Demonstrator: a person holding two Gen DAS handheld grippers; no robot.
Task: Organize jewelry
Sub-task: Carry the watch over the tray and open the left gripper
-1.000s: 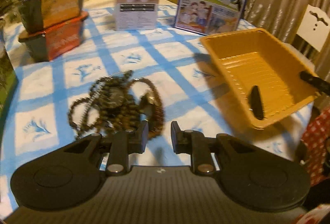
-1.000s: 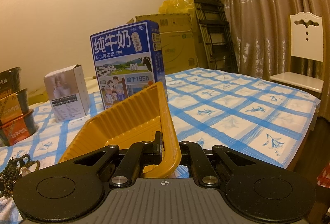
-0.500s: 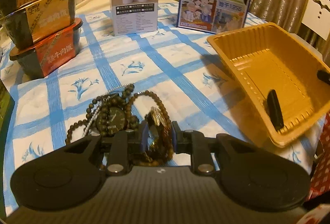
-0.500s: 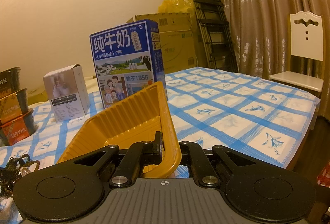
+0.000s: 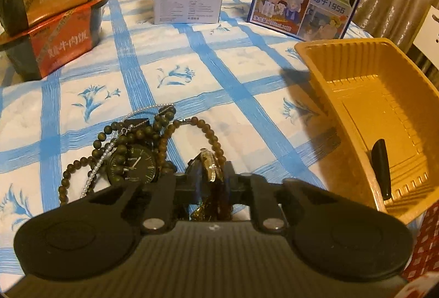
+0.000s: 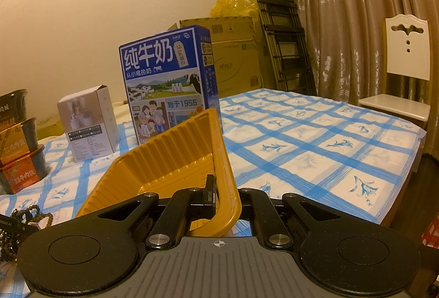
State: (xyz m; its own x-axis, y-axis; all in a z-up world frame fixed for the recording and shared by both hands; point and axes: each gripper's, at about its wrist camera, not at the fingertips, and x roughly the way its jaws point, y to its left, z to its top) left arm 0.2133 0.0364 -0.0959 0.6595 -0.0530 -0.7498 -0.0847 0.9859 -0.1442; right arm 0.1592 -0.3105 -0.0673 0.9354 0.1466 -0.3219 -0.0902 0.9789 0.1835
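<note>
Change: a second back the left gripper [image 5: 210, 178] stood open, short of the jewelry pile [image 5: 137, 149]; half a second back its jaws had moved in around the gold watch [image 5: 209, 166]. Now it's narrowed onto it.
Meaning: pick looks made, so first piece is ready to go; lift not started as far as I can judge.
Left gripper: clamped on the gold watch and its brown strap, which runs down between the jaws toward the camera.
Watch axis: case on edge, face turned left; strap's long axis runs roughly along the fingers, near to far.
Right gripper: [image 6: 223, 189] unchanged across the second, pinched on the near wall of the yellow tray [image 6: 175, 155], one finger inside, one outside.
Tray pose: tipped up, open side toward the pile, near rim raised off the counter [image 5: 241, 72]. Nothing of the jewelry in it.
Rest of pile: black watch [image 5: 134, 164], dark bead strands [image 5: 162, 133] and a pearl chain [image 5: 100, 163] lie tangled just left of the grasp, on the checked cloth.
Risk: a bead loop touches the gold watch, so it may drag along on lift.
Next, my guess: raise clear, carry right, release in the tray.
</note>
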